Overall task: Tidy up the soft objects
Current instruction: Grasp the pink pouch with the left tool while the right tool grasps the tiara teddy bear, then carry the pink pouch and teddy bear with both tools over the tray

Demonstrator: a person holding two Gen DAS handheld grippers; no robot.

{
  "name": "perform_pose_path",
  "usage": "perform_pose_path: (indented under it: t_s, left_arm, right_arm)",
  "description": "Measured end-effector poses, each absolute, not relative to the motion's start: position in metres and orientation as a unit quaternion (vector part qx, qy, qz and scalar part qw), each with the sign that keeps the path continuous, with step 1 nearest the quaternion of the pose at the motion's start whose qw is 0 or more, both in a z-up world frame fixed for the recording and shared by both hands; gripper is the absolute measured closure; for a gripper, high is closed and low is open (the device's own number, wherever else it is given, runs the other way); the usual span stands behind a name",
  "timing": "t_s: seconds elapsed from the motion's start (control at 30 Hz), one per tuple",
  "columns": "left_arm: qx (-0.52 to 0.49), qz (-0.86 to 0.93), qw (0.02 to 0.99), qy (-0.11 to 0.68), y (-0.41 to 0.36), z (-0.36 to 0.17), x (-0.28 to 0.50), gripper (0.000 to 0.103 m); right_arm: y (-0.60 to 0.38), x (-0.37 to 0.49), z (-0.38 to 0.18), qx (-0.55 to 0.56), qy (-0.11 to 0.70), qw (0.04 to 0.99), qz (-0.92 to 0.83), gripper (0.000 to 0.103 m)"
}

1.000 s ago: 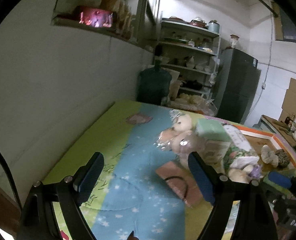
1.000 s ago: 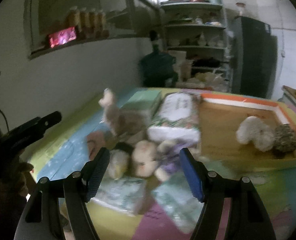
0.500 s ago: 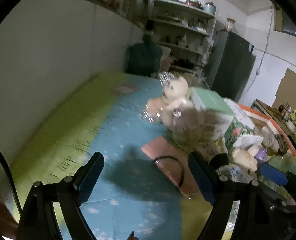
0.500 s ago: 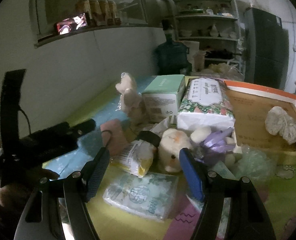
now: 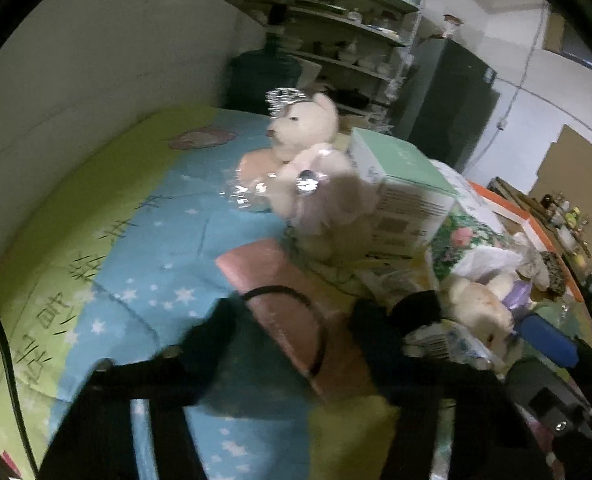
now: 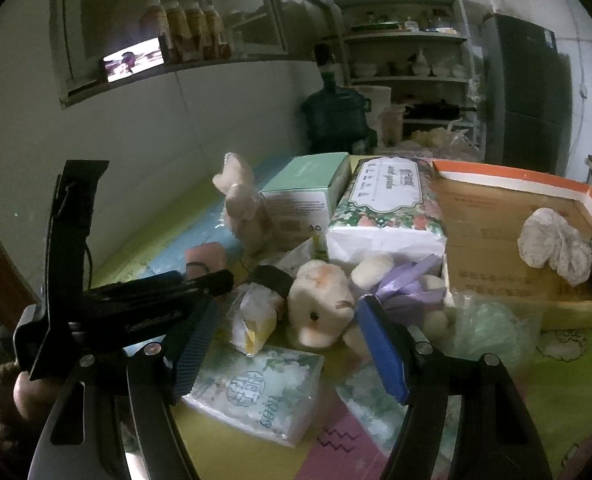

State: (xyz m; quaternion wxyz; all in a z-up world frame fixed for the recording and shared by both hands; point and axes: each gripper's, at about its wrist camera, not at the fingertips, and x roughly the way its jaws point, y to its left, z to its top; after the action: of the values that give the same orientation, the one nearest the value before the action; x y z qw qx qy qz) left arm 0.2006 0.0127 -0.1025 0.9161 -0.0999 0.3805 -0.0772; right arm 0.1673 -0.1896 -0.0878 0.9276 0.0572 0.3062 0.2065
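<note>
a: step in hand, as read: the left gripper (image 5: 292,334) is going for the pink pouch (image 5: 292,312), flat on the blue starred mat (image 5: 144,280), with a black loop (image 5: 316,320) lying over it. the jaws have just been closing, with the pouch between them. both fingers are motion-blurred, so whether the pads press on it yet cannot be told.

b: and the right gripper (image 6: 286,344)?

a: slack, jaws apart, gripping nothing. it hangs above the clutter: a white plush bunny (image 6: 322,308) and a blue-printed tissue pack (image 6: 256,392) lie just under and ahead of it, apart from the pads.

b: where would the pouch go?

a: likely the cardboard tray with the orange rim (image 6: 512,188), far right, which already holds a pale fluffy scrunchie (image 6: 552,244) and a spotted one beside it. well apart from the pouch, with a green box (image 6: 304,192), a floral tissue pack (image 6: 388,196) and a wrapped teddy (image 5: 316,184) between.

b: next move calls for?

a: a firm pinch on the pouch's edge, since it lies flat and thin; then a lift high enough to clear the pile. the loop might snag or slip free.
</note>
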Motion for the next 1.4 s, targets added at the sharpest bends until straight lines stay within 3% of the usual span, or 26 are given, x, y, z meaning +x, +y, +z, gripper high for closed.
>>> perform_pose_path:
  t_s: [0.1,0.27,0.63,0.9,1.2,1.4]
  left_arm:
    - [-0.112,-0.089,0.914,0.379,0.013,-0.102,0.201,0.067]
    - [-0.131,-0.09,0.917,0.367,0.025,-0.1,0.195,0.072]
    - [-0.116,-0.038,0.943,0.308,0.064,-0.078,0.173,0.073]
    - [-0.13,-0.034,0.947,0.293,0.089,-0.078,0.173,0.073]
    - [-0.144,-0.05,0.943,0.296,0.105,-0.084,0.186,0.073]
    - [-0.151,-0.053,0.941,0.297,0.108,-0.086,0.185,0.073]
  right_arm:
    - [-0.19,0.167,-0.089,0.059,0.304,0.927,0.211,0.029]
    - [-0.183,0.167,-0.08,0.056,0.291,0.927,0.228,0.029]
    - [-0.12,0.21,-0.031,-0.025,0.266,0.919,0.291,0.029]
    - [-0.065,0.288,-0.033,-0.108,0.32,0.9,0.276,0.03]
    - [-0.035,0.314,-0.065,-0.18,0.374,0.875,0.249,0.068]
    - [-0.038,0.314,-0.064,-0.168,0.368,0.88,0.249,0.071]
